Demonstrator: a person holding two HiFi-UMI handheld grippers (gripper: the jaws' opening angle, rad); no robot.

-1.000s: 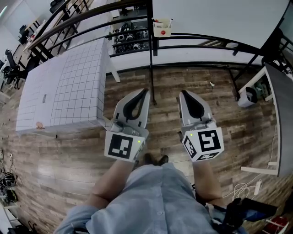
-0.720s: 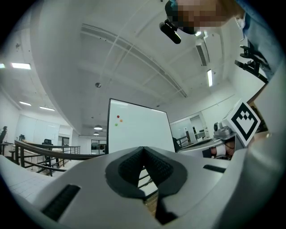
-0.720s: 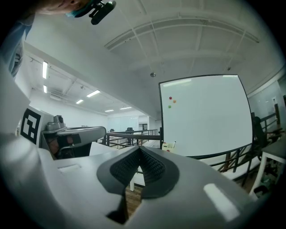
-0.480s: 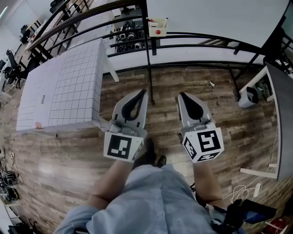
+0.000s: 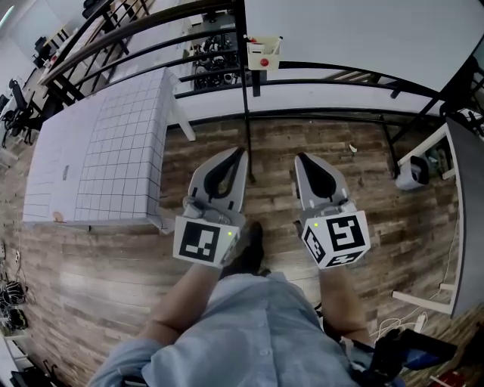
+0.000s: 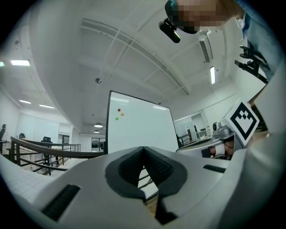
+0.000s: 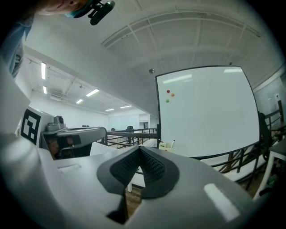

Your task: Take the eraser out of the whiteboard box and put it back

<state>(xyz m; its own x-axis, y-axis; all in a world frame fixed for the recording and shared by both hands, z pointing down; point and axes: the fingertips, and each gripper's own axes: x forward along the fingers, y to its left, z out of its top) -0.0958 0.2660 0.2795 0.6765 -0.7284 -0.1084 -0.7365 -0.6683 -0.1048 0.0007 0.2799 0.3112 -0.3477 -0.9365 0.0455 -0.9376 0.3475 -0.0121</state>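
The whiteboard stands ahead of me. Its small white box hangs by the board's left post, with something red inside; the eraser itself I cannot make out. My left gripper and right gripper are held side by side over the wooden floor, well short of the box. Both are shut with nothing between the jaws. In the right gripper view the box shows just beyond the right gripper. The left gripper view has the left gripper below the whiteboard.
A white gridded table stands at the left, a black railing behind it. A white bin and a dark table edge are at the right. Cables lie on the floor at the lower left.
The whiteboard and its box have come a little nearer and lower in the head view. The gridded table has slid left. Both grippers stay shut and side by side.
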